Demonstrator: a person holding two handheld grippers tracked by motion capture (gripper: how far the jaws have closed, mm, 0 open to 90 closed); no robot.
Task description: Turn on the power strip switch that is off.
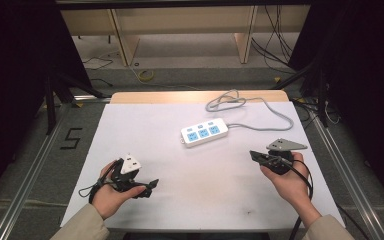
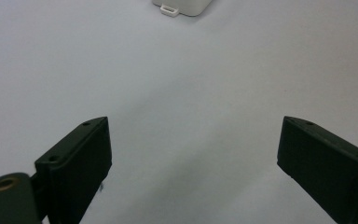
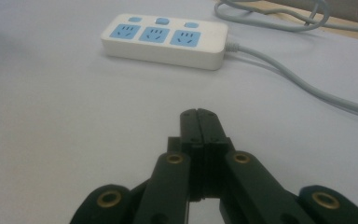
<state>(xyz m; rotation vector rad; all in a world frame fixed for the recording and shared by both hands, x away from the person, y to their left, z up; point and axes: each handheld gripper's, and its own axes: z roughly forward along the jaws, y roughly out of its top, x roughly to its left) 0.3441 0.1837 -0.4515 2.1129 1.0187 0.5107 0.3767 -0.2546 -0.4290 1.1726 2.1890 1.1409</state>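
Right gripper (image 3: pixel 199 114) is sitting nearest, jaws pressed together, empty, aiming at the strip (image 3: pixel 165 39) lying mid-table, well ahead. Left gripper (image 2: pixel 193 154) is hovering with jaws wide apart over bare sheet (image 2: pixel 182 84), strip's end just entering at top. Likely reaching for the strip: spread the right jaws before closing in, approach the body squarely, avoid snagging the cable (image 3: pixel 303 86).

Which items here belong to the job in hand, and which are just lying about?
In the job:
- white plastic power strip with three blue sockets
- its grey cable, looped at the table's far edge
- left gripper, jaws open
- right gripper, jaws shut

Lying about:
- yellow cable coil on the floor
- black floor cables
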